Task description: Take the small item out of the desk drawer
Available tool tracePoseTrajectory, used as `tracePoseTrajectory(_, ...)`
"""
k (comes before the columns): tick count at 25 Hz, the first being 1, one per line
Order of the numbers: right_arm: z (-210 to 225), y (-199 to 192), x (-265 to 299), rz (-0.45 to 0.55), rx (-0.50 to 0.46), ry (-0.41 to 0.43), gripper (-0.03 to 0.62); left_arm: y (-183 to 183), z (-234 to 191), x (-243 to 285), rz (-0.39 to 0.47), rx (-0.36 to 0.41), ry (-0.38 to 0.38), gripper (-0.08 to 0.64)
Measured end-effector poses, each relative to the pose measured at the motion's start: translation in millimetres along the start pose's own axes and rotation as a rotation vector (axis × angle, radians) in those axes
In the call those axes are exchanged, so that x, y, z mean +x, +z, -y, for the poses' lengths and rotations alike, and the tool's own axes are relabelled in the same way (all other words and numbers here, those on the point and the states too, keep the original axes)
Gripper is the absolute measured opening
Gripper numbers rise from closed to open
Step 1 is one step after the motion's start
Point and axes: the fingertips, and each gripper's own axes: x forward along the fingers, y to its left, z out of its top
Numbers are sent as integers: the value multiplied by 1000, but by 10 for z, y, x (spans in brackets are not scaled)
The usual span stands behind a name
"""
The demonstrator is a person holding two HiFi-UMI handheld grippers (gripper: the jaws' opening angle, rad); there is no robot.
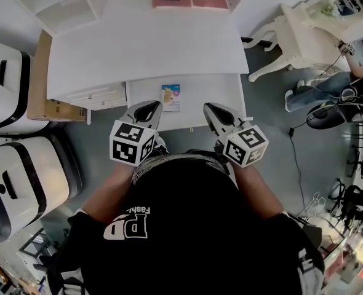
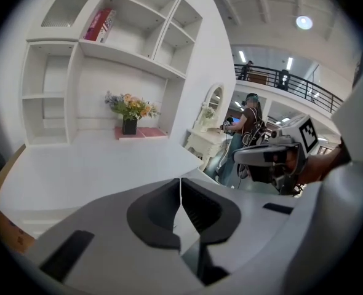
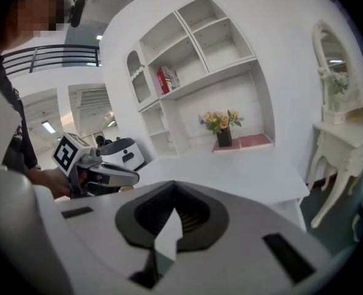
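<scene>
We hold both grippers over the front edge of the open drawer (image 1: 215, 91) of the white desk (image 1: 144, 48). The left gripper (image 1: 147, 111) and the right gripper (image 1: 215, 113) each have their jaws pressed together on nothing. The small item (image 1: 171, 97), a colourful packet, lies inside the drawer towards its left side, just beyond the left gripper's tip.

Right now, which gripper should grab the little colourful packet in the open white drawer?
Probably left. The left gripper is nearer the small colourful packet in the open white drawer than the right gripper. Both are shut, so it must open first.
</scene>
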Motion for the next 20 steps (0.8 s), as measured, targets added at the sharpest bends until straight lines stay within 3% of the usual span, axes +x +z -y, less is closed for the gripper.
tracePoseTrajectory(10, 213, 36, 186, 3, 20, -43, 9, -73, -244, 351, -73, 16, -29, 17)
tracePoseTrajectory(20, 652, 15, 283, -84, 0, 46, 9, -365, -298, 873, -165, -80, 74, 72)
